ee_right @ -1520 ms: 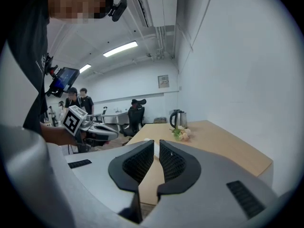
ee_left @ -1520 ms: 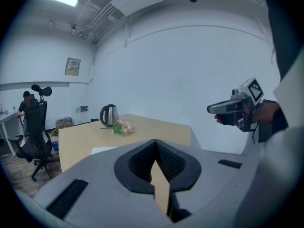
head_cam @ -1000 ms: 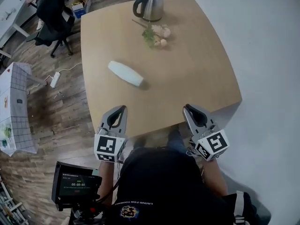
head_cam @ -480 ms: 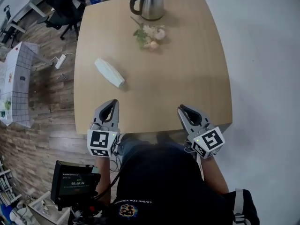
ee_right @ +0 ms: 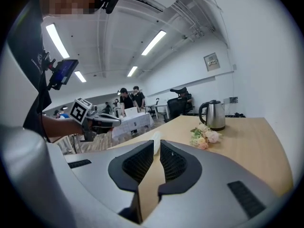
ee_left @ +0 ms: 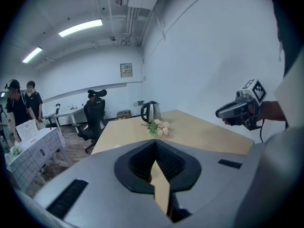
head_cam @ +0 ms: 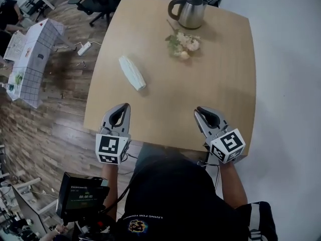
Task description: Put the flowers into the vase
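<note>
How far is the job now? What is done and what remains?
Done: nothing yet. The vase lies on its side on the table, and the flowers lie beside the kettle. In hand: nothing; the left gripper and right gripper are both shut and empty, by the table's near edge. Left: probably stand the vase up, then pick up the flowers and put them in.

vase [head_cam: 132, 72] lies flat – flowers [head_cam: 183, 44] beside kettle [head_cam: 189, 12].
</note>
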{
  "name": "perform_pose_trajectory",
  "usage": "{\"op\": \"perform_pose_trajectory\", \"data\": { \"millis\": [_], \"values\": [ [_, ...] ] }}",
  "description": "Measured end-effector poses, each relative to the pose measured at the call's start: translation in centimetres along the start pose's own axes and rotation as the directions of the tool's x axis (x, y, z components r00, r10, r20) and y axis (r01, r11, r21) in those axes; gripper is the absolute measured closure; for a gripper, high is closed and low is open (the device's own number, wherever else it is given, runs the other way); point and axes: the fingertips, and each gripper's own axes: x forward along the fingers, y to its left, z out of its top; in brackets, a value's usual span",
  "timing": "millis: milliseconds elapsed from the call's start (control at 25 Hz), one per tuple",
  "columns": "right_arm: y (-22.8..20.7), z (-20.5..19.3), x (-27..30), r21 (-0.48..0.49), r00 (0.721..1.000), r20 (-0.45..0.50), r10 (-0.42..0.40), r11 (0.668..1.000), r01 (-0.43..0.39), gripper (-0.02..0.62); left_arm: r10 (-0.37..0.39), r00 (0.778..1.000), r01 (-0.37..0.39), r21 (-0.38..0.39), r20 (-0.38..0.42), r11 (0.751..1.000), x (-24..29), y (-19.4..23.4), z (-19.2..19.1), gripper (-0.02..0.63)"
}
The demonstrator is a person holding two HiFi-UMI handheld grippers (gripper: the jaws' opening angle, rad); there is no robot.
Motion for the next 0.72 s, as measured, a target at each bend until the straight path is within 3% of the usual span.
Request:
{"op": "perform_pose_trajectory", "data": {
  "millis": [280,600,720],
  "values": [
    [1.9,1.8,6.7,-0.09,0.992,-0.05,0.112,0.989,-0.116,0.575,0.053,0.999,-0.053,-0.016,-0.01,0.998,0.3,5.1,-1.2,0.601],
    [1.8,3.4,15.8,-0.156,0.979,-0.113,0.172,0.969,-0.189,0.572,0.042,0.998,-0.042,-0.012,-0.037,0.999,4.2,9.8,-2.2,0.601],
    [1.7,3.0,19.4,-0.14,0.968,-0.15,0.2,0.965,-0.221,0.521,0.028,0.998,-0.03,-0.024,-0.058,0.999,5.9,11.2,-3.2,0.601]
  ]
}}
